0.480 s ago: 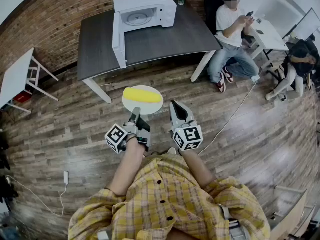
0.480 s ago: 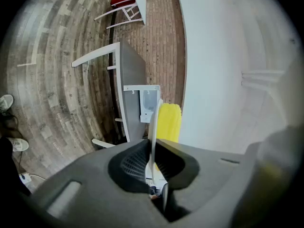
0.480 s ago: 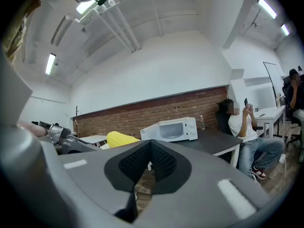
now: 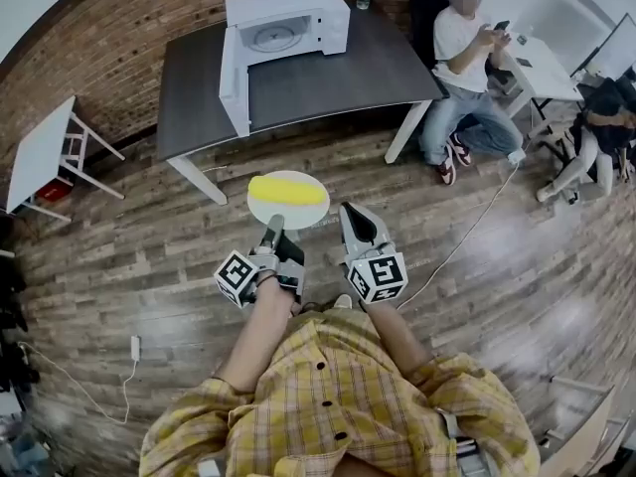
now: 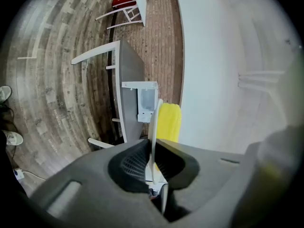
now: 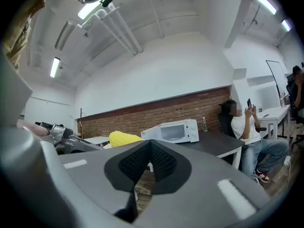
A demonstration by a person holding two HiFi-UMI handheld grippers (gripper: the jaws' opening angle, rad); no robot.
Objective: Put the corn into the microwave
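Note:
A yellow corn cob lies on a round white plate held out over the wooden floor. My left gripper is shut on the plate's near rim; in the left gripper view the plate runs edge-on between the pads, with the corn beyond them. My right gripper is beside it on the right, shut and empty. The white microwave stands on the dark table ahead with its door swung open. The right gripper view shows the corn and the microwave past my right gripper.
A person sits on a chair at the table's right end, feet on the floor. A second person sits further right by a white desk. A small white table stands at left. A cable runs over the floor.

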